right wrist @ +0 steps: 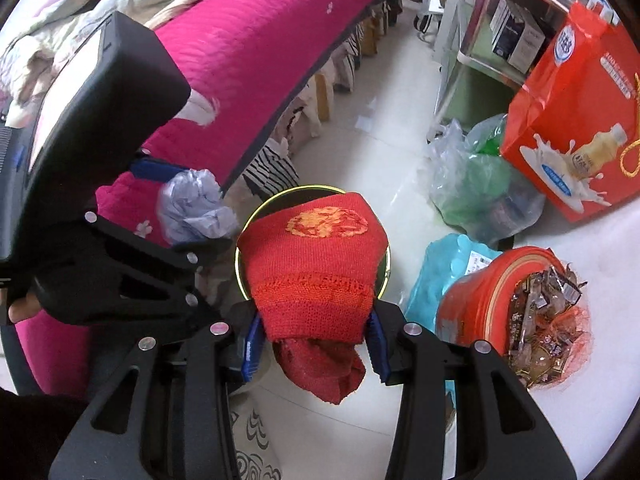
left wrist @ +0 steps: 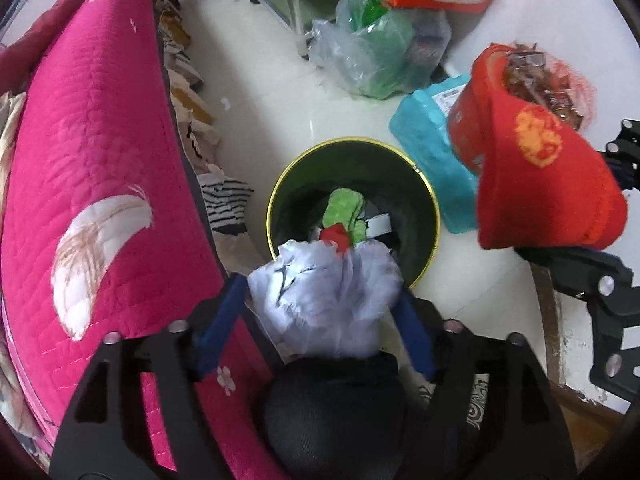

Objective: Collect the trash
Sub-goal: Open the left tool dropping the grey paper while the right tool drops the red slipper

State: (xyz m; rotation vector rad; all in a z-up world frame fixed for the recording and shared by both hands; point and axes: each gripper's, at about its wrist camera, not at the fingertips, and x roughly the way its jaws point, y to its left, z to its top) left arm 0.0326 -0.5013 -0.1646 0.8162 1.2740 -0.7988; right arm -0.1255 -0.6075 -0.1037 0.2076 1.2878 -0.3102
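Observation:
My left gripper (left wrist: 324, 300) is shut on a crumpled pale lilac paper wad (left wrist: 324, 296), held above the near rim of a dark green bin with a yellow rim (left wrist: 434, 216). Green and red scraps (left wrist: 344, 216) lie inside the bin. My right gripper (right wrist: 314, 338) is shut on a red knitted cloth with an orange emblem (right wrist: 316, 272), held over the bin (right wrist: 312, 189) and hiding most of it. The cloth also shows in the left wrist view (left wrist: 544, 184), and the paper wad in the right wrist view (right wrist: 192, 208).
A magenta quilted bed (left wrist: 92, 140) runs along the left with clothes under its edge. On the floor stand a blue packet (left wrist: 424, 132), a red tub of wrappers (right wrist: 496, 300), clear plastic bags (right wrist: 476, 184), a red drink carton (right wrist: 576, 120) and a shelf unit (right wrist: 480, 32).

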